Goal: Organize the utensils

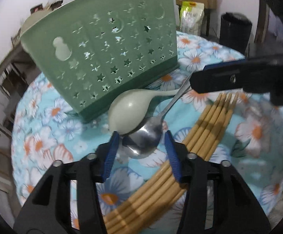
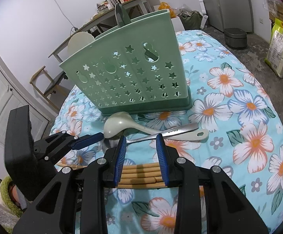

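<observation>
Star-punched green plastic holder [image 2: 133, 72] – shiny steel spoon [image 1: 143, 142] before it.

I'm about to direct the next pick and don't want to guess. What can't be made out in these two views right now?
- Steel spoon: in the right wrist view its bowl is hidden behind the right gripper.
- Bamboo chopsticks: both ends hidden, by gripper bodies and the frame edge, in both views.
- Green star-perforated utensil holder: contents mostly hidden by its walls.
- Pale green plastic ladle: the left wrist view is motion-blurred; whether the left gripper touches it is unclear.
</observation>
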A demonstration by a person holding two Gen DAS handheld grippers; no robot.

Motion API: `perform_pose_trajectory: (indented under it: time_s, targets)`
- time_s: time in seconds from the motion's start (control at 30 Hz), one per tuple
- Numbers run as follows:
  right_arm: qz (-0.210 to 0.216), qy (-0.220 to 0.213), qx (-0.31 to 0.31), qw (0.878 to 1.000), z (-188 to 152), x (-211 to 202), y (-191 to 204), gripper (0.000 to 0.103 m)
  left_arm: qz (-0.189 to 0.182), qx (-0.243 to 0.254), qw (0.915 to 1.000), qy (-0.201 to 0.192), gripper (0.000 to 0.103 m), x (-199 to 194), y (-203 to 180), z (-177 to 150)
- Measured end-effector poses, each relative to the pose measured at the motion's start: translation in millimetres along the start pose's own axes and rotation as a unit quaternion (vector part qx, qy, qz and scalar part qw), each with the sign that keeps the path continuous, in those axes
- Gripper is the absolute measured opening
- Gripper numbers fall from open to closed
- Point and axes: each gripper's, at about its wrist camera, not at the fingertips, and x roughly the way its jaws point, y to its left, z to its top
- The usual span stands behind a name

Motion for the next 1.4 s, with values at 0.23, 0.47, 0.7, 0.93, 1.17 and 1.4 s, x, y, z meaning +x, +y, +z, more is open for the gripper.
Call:
perform_pose_trajectory:
  time_s: [0.23, 0.47, 0.7, 0.93, 1.17, 1.4]
  targets:
    - [-0.001, -0.003, 0.004, 1.000, 0, -2, -1, 0.032, 0.017, 0.042, 0.9988, -0.022, 0.014, -21, -1, -11]
    - [0.000, -0.005, -0.001, 1.000, -1, -5, 1, 0.032, -0.007, 0.055, 0.9983, -0.021, 0.002, -43, 11, -19]
    - [0.002, -0.005, -0.002, 1.000, -2, -6, 4, 0.032, -0.061, -0.047, 0.9970, -0.009, 0.003, -36, 48, -29]
    - [0.000, -0.005, 0.001, 1.000, -2, -6, 3, 0.032, -0.135, -0.140, 0.9809, -0.009, 0.005, -32, 75, -44]
    - [0.001, -0.002, 0.000, 1.000, -2, -4, 4, 0.032, -0.159, -0.180, 0.9706, 0.005, 0.005, -30, 77, -55]
    - [0.000, -0.001, -0.002, 1.000, -3, -3, 4, 0.032, -0.160, -0.202, 0.9663, -0.004, 0.005, -27, 78, -62]
